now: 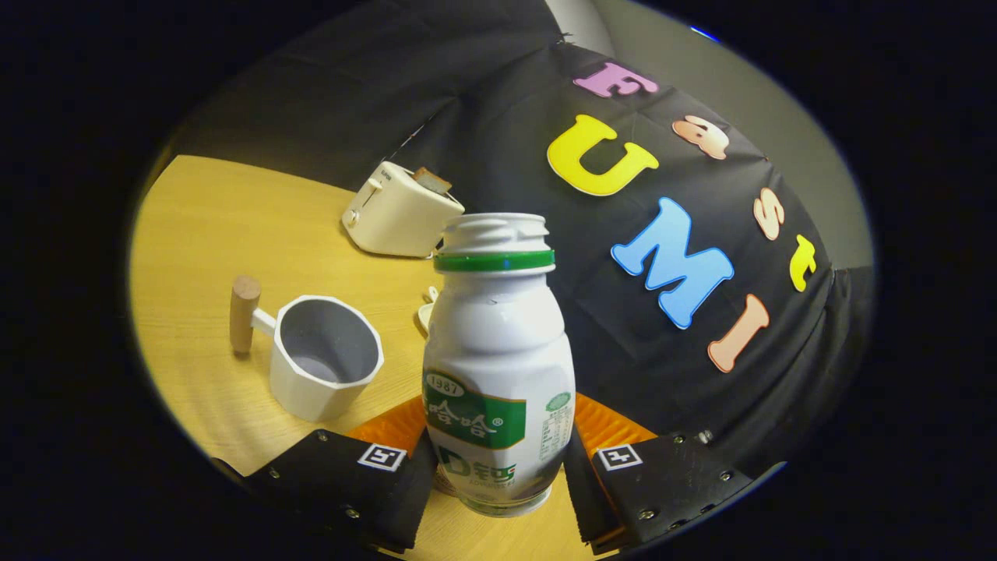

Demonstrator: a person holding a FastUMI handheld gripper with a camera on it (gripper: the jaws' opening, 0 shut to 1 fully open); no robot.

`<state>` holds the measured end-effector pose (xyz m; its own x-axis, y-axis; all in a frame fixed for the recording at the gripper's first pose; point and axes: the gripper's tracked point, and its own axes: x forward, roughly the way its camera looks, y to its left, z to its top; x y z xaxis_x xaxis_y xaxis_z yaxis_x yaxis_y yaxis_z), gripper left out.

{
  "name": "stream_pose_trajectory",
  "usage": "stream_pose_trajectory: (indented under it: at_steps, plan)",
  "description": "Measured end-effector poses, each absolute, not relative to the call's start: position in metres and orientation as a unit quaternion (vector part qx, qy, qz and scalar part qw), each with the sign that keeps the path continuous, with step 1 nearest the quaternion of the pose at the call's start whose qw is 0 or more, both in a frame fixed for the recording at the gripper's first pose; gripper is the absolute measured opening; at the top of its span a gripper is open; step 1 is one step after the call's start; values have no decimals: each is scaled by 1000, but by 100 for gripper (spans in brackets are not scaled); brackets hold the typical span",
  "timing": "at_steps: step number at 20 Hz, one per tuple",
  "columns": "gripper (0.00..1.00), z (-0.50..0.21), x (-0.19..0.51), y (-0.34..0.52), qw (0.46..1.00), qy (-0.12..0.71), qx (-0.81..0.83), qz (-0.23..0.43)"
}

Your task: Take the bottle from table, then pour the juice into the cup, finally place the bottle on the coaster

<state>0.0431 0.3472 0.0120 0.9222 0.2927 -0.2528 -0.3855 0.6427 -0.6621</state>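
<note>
Right now the gripper (498, 467) is holding a white drink bottle (498, 366) with a green neck ring and a green label, its two fingers (366, 475) pressing on the lower body from either side. The bottle is standing close to upright between them, its mouth open with no cap on it. Whether its base is resting on the wooden table (226, 234) or hanging just above it, I cannot tell from where I am looking.

Just behind the bottle's base an orange ribbed coaster (615, 425) is showing on both sides, lying on the table close ahead of the fingers. Off to the left, near the bottle but apart from it, a white faceted cup (325, 358) with a wooden peg handle is sitting upright, and it is looking empty as far as I can see into it. Further back a cream toaster (397, 214) with a slice in its slot is standing near the cloth wall, and something small and white is peeking out behind the bottle's shoulder, too hidden to name.

Judging by this, the taking of the bottle is looking done or nearly so. The pouring is appearing not yet begun, since the bottle is not tipping toward the cup. Setting the bottle on the coaster is remaining for afterwards.
</note>
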Motion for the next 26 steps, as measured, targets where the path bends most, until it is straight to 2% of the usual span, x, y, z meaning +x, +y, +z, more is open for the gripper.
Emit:
stream_pose_trajectory:
  at_steps: [8, 17, 26]
  plan:
    - [74, 28, 39, 338, 952, 51, -223, 203]
    - [74, 29, 56, 314, 975, 64, -93, 193]
    - [74, 30, 62, 305, 978, 64, -81, 182]
